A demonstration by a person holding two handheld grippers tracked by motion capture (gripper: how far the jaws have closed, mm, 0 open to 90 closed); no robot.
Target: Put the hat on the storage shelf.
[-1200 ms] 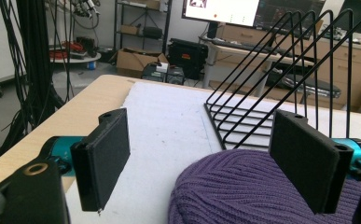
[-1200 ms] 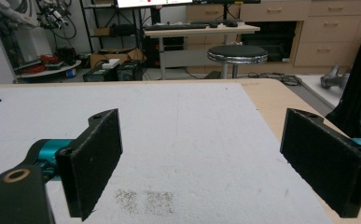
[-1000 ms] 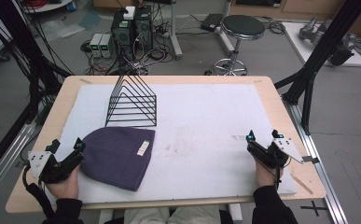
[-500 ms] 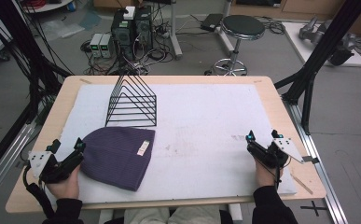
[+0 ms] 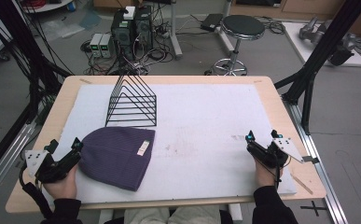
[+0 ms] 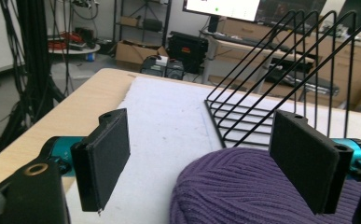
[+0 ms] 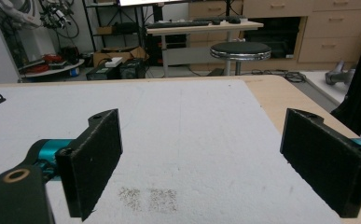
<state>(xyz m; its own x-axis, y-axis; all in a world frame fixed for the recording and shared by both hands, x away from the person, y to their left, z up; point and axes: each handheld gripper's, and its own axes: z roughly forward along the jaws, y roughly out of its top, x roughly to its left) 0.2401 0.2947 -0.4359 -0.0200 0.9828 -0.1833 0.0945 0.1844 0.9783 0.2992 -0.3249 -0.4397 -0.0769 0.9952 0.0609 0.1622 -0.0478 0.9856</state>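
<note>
Left gripper [image 5: 64, 151] sits at the near-left edge of the purple beanie [image 5: 117, 156], jaws spread wide with nothing between them; in the left gripper view the hat's knit crown [image 6: 243, 186] bulges up between the pads but looks untouched. Beanie lies flat on the white mat [image 5: 206, 121], just in front of the black wire rack [image 5: 132, 103]. Right gripper [image 5: 261, 140] rests far to the beanie's right, also wide open and empty.

Risks, as judged: a shallow pinch takes one knit layer and the hat stretches or slips free; a forward shove pushes it into the rack and snags the wires.
</note>
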